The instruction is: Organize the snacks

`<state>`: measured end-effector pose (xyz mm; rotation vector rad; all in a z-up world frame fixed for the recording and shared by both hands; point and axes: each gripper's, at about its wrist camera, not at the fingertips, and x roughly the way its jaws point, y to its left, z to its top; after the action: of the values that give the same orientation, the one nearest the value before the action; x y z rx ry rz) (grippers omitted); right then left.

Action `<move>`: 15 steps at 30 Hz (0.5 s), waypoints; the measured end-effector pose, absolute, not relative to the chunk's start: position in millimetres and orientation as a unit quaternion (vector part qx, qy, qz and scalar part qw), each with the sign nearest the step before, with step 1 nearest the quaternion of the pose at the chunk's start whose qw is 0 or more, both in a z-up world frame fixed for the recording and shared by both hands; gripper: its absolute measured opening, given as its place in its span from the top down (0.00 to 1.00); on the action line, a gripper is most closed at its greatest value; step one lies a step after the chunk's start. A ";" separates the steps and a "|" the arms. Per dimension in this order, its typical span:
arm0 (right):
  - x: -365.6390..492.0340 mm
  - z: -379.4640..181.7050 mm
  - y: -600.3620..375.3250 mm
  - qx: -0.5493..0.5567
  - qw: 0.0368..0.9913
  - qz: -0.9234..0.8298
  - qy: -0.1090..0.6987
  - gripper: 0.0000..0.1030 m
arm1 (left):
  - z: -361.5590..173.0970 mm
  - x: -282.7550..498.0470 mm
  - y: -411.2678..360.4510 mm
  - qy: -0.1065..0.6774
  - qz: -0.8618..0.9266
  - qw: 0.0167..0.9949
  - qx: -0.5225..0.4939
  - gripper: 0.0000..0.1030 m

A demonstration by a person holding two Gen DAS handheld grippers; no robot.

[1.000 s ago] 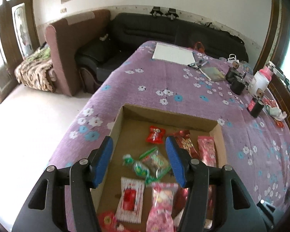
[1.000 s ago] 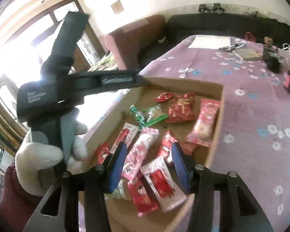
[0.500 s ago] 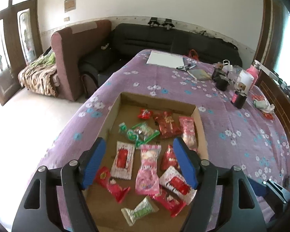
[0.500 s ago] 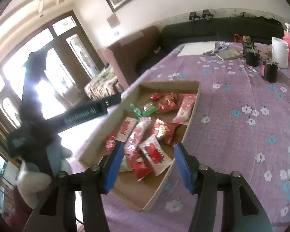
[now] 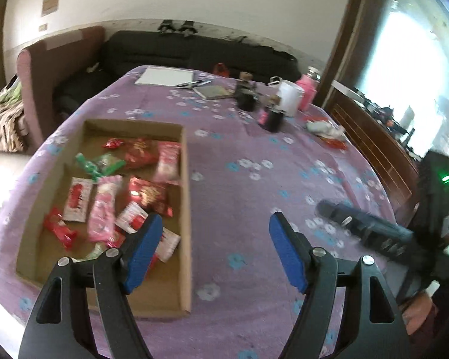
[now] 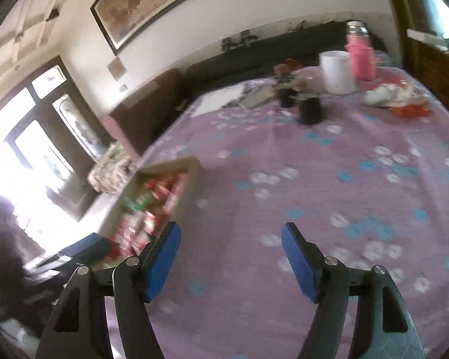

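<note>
Snacks in crinkly foil and plastic wrappers lie loose in a shallow rectangular cardboard tray, which sits on a purple cloth printed with white and blue flowers. About 12 packets show in the left wrist view: mostly red, 2 pink, 2 green; the pile overlaps, so the count is rough. At the far end of the cloth stand 2 dark cups, 1 white tub and 1 pink bottle, with a white sheet beside them. The left gripper hangs over the tray's right wall; the right gripper is over bare cloth. The jaws of both have just been opening and stand wide with nothing between their blue pads.
</note>
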<state>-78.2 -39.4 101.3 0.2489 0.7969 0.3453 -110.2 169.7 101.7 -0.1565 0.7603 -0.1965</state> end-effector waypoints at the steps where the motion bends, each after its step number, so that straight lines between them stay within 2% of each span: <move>1: -81.9 92.3 -40.8 0.114 0.896 0.163 0.396 0.29 | 98.5 -113.7 164.4 0.365 -0.097 0.923 -0.069 0.28; 8: -110.8 58.3 -50.7 0.110 0.897 0.143 0.403 0.29 | 78.3 -128.7 156.9 0.355 -0.064 0.932 -0.040 0.28; 15: -121.8 63.4 -19.8 0.070 0.898 0.164 0.402 0.29 | 71.3 -137.8 183.4 0.367 -0.038 0.927 -0.074 0.28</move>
<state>-121.8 -19.8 63.4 0.1454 0.8332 0.3399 -137.8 183.4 71.3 -0.1510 0.7517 -0.0781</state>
